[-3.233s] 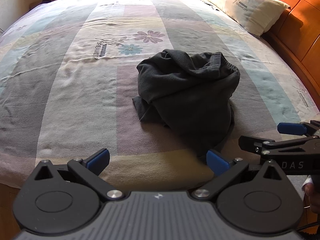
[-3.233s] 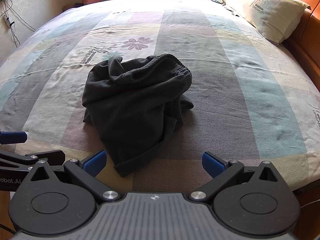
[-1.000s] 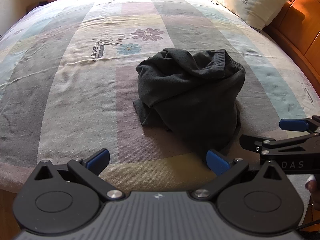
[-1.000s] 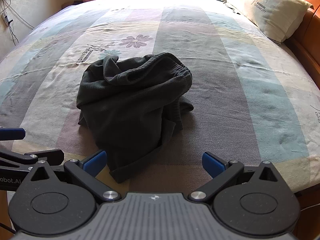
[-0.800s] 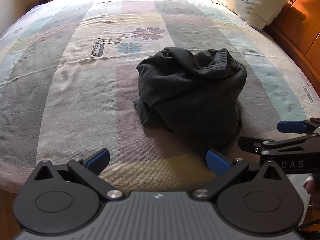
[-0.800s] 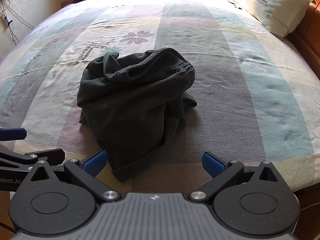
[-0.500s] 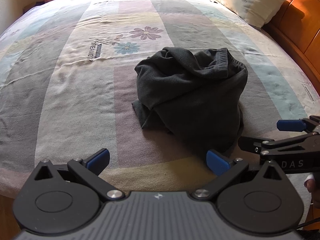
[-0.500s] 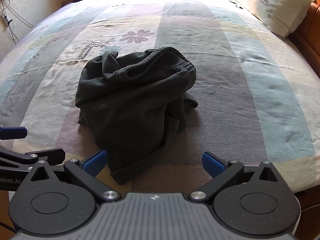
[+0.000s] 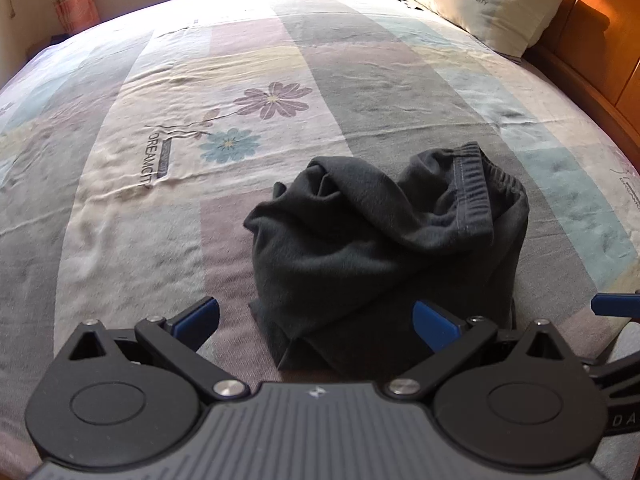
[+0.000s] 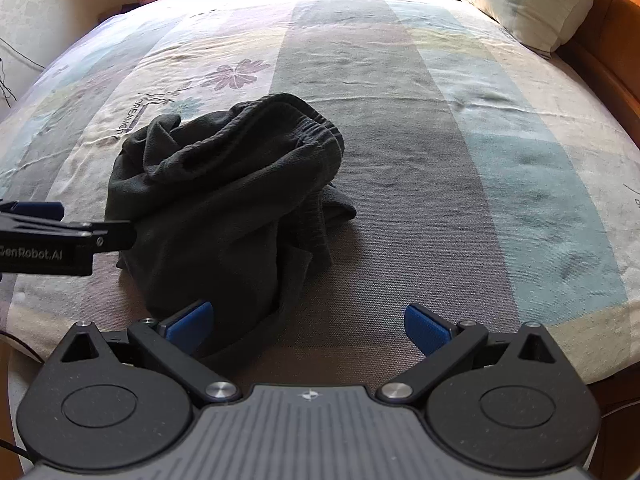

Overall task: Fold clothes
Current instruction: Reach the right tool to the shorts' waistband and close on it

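A dark grey garment lies crumpled in a heap on the bed, its elastic waistband at the far right of the pile. My left gripper is open, its blue pads straddling the near left edge of the heap just above the fabric. In the right wrist view the same garment sits left of centre. My right gripper is open over the near hem, with the left pad above the cloth. Neither gripper holds anything.
The bed carries a pastel patchwork sheet with flower prints. A cream pillow lies at the far right against an orange wooden headboard. The near bed edge runs just below both grippers. A wall and cables stand at far left.
Both grippers have moved forward and lower toward the heap, so the garment now fills more of each view. The garment itself has not moved. Both stay open.
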`<state>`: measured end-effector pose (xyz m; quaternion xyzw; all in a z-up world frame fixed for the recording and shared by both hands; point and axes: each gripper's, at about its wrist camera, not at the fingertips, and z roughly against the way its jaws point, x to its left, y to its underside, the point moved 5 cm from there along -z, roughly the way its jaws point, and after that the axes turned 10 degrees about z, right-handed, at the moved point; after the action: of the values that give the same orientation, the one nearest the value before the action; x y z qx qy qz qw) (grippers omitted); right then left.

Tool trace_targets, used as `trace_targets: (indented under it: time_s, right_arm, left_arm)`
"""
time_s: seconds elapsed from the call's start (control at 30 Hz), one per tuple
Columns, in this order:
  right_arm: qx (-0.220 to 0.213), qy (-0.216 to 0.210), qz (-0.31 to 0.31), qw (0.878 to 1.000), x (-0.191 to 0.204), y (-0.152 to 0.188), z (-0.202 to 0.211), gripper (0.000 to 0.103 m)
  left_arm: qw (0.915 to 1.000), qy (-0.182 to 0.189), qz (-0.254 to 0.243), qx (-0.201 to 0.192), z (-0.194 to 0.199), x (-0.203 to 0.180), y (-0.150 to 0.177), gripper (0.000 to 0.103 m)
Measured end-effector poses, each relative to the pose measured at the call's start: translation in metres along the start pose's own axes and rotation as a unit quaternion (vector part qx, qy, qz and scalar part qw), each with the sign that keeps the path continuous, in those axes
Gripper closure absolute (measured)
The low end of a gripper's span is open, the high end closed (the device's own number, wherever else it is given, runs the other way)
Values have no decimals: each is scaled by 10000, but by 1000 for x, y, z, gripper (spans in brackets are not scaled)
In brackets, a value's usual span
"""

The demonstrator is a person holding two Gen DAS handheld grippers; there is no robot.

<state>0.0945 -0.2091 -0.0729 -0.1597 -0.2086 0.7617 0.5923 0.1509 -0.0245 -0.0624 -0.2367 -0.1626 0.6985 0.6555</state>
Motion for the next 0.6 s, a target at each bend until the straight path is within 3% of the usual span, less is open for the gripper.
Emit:
trace_targets:
  time_s: [0.43,0.6]
  right_arm:
    - [104,-92,-120,9998,-14,-5,-16,0]
    - [123,-144,-131,9997,-13,-1,-15,0]
  left_arm:
    - [9994,-215,15,-285,-33,7,-72,1]
    - [9973,-545,62,-495,-37,16,-92,1]
